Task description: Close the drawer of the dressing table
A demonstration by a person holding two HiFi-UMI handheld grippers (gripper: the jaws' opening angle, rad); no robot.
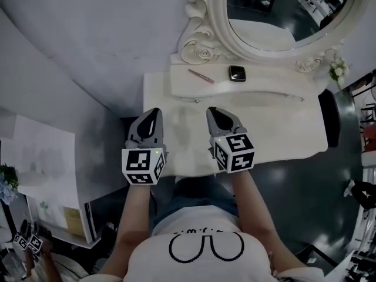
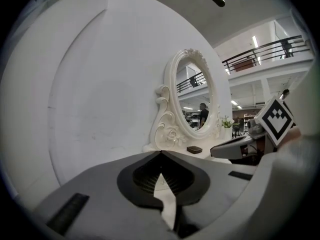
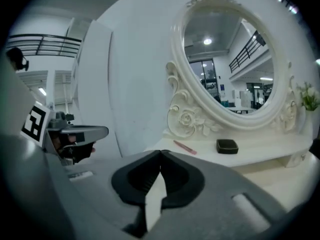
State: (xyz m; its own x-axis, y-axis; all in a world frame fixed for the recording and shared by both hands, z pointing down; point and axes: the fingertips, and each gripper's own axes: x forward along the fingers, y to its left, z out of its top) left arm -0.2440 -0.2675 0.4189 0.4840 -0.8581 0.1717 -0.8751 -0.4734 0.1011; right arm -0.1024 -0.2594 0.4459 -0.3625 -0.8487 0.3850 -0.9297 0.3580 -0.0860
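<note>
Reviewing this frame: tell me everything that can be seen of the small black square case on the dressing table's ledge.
The small black square case has rounded corners and a glossy top that catches the light; its material cannot be told. It looks closed and lies flat on the raised white ledge below the oval white-framed mirror. In the head view it sits right of the thin pink stick, apart from it. Only the ledge touches it.

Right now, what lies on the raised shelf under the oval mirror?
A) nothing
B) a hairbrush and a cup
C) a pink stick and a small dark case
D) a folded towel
C: a pink stick and a small dark case lie apart on the shelf below the mirror.
</note>
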